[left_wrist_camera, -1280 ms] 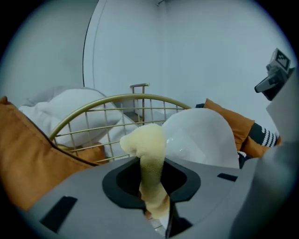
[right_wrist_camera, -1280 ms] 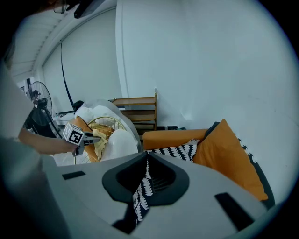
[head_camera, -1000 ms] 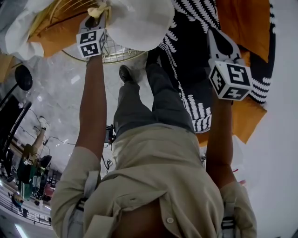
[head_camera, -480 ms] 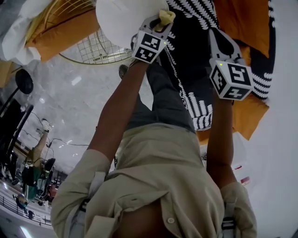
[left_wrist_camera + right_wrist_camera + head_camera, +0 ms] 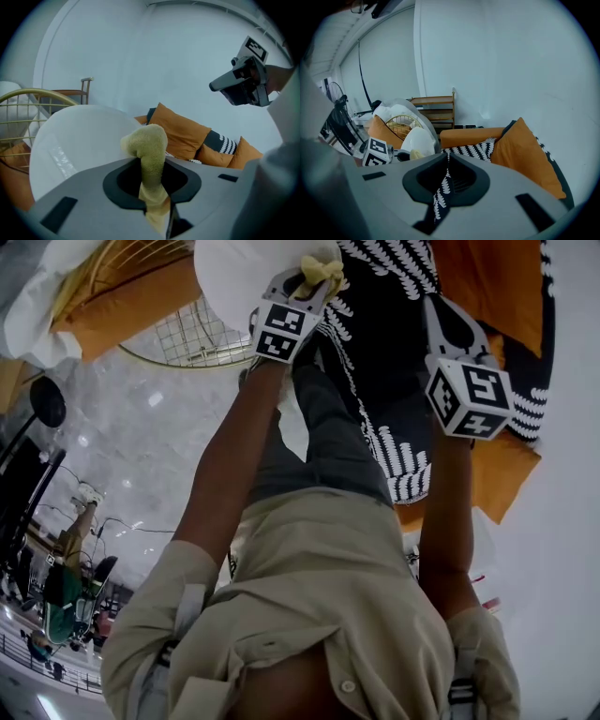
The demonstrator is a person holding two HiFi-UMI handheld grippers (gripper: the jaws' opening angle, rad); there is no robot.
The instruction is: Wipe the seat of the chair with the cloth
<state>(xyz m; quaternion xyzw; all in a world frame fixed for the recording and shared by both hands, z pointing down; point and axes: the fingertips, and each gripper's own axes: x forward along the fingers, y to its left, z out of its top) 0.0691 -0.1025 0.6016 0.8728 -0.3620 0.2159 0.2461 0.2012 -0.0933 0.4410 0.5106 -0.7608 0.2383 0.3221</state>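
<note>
One cloth (image 5: 147, 145) at white seat (image 5: 79, 140) edge.

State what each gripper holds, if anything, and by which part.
Left gripper: the yellow cloth, pinched at a bunched fold whose end pokes past the jaws. Right gripper: the black-and-white patterned fabric, nipped by a fold.

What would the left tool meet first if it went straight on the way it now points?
Probably the white seat: the left tool, shut on the yellow cloth, points at its right edge. Depth is unclear; orange cushions lie beyond.
</note>
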